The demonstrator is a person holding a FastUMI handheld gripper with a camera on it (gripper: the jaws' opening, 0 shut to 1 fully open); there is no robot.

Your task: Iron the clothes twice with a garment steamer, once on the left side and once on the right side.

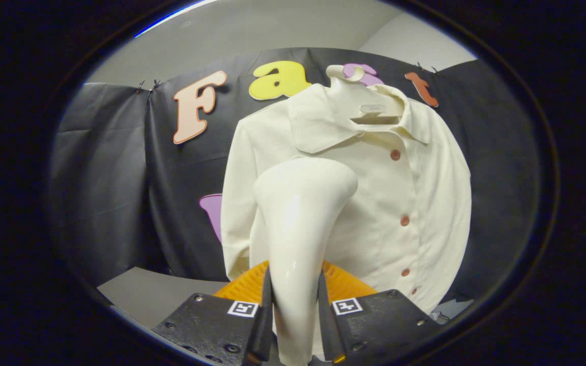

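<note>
— Holding the steamer (298,223) upright, the gripper (295,315) has both fingers clamped on its handle; the head faces the shirt's (374,203) left half.
— Which step?
— Looks like the first pass. Next: press in, stroke along the cloth.
— Surroundings?
— Orange basket (344,284) below, grey counter (145,295), black cloth wall (110,178).

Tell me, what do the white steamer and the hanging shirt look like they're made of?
Steamer, clamped between the gripper fingers: likely glossy hard plastic, judging by its smooth surface and bright highlights. Shirt beyond it: matte cream woven cloth, perhaps cotton, with soft folds and reddish-brown buttons.
</note>
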